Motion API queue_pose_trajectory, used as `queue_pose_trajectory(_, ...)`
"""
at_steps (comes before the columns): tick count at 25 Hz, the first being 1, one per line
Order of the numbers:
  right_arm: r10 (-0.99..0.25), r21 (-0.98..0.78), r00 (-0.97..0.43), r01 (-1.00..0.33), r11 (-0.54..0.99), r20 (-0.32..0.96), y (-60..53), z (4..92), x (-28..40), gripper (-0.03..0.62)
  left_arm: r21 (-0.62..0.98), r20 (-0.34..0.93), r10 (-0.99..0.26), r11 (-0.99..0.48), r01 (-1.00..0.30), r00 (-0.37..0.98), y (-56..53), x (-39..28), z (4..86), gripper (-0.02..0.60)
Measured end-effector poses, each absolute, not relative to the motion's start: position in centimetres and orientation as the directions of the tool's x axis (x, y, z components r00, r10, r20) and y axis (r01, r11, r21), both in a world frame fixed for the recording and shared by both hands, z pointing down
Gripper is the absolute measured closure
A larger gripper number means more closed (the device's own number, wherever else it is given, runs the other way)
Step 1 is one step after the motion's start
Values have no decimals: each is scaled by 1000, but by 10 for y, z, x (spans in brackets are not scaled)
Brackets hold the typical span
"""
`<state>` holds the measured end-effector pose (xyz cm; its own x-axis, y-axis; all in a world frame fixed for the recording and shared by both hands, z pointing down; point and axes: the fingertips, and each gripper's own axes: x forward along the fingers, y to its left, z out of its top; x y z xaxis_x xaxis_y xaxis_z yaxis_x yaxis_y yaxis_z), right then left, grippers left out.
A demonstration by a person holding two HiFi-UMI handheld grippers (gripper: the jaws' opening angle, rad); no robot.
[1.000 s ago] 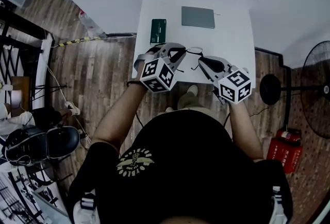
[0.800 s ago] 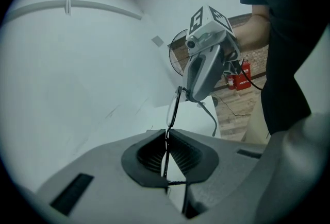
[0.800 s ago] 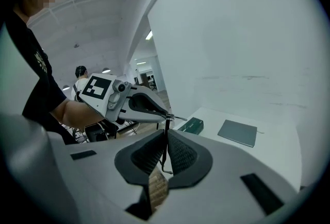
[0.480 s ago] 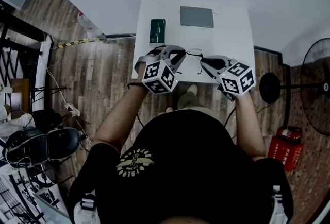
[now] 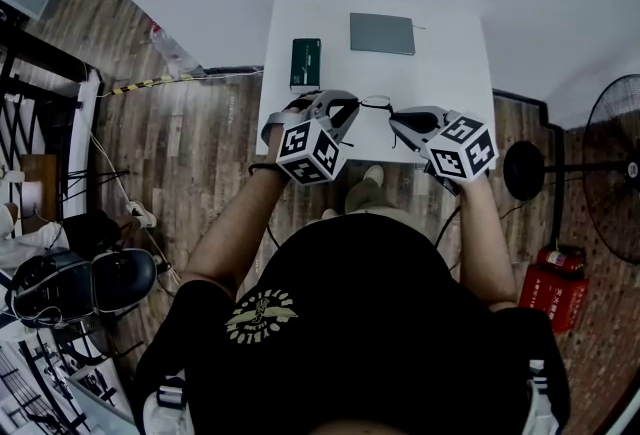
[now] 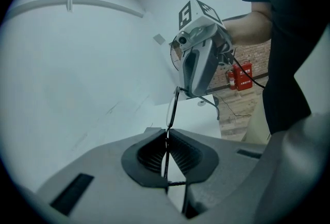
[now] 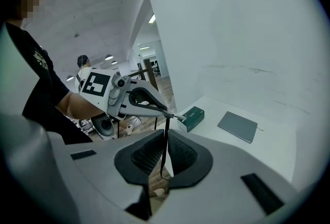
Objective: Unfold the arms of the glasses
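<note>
Thin black-framed glasses (image 5: 377,104) hang above the front edge of the white table (image 5: 440,73), held between both grippers. My left gripper (image 5: 352,106) is shut on the frame beside one lens (image 6: 172,109); in the left gripper view the rim runs up out of its pads (image 6: 154,153). My right gripper (image 5: 396,119) is shut on a thin black arm (image 7: 165,138) of the glasses. Its jaws have just eased open slightly, and the arm still stands between the pads. Each gripper view shows the other gripper: the right one (image 6: 198,63) and the left one (image 7: 135,98), both at the glasses.
A green box (image 5: 306,61) lies on the table's left side and a grey notebook (image 5: 382,33) at its back. A person's torso and both forearms fill the near part of the head view. A standing fan (image 5: 610,173) and a red extinguisher (image 5: 552,295) are on the floor at right.
The right gripper has turned, its marker cube swinging a little up and to the right in the head view. The left gripper has stayed in place on the frame.
</note>
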<state>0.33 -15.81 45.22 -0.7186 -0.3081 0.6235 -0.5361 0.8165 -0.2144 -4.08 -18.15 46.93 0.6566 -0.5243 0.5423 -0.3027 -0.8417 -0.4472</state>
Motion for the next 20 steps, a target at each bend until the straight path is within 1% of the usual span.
queue_pose_trajectory(4, -388, -170, -721, -569, 805, 575, -162, 452, -1, 552, -402, 499, -556, -828, -391, 664, -186, -45, 470, 561)
queue_pose_trajectory(6, -425, -162, -725, -586, 794, 541, -163, 453, 0, 502, -363, 464, -572, -820, -444, 677, -187, -48, 469, 561)
queue_pose_trajectory(8, -468, -158, -732, -605, 780, 495, -166, 450, 3, 484, -326, 431, -591, -807, -493, 682, -188, -50, 467, 561)
queue_pose_trajectory(13, -569, -152, -739, -649, 746, 360, -169, 426, 14, 478, -220, 341, -672, -737, -640, 657, -193, -67, 456, 561)
queue_pose_trajectory(18, -667, -112, -697, -709, 696, 265, -174, 403, 41, 479, -114, 274, -765, -627, -770, 582, -200, -98, 442, 561)
queue_pose_trajectory(19, -684, -108, -687, -720, 685, 245, -175, 398, 45, 483, -103, 262, -782, -606, -789, 566, -201, -106, 440, 561)
queue_pose_trajectory(20, -700, -105, -678, -731, 674, 225, -177, 394, 49, 503, -91, 249, -799, -582, -808, 547, -203, -114, 438, 561)
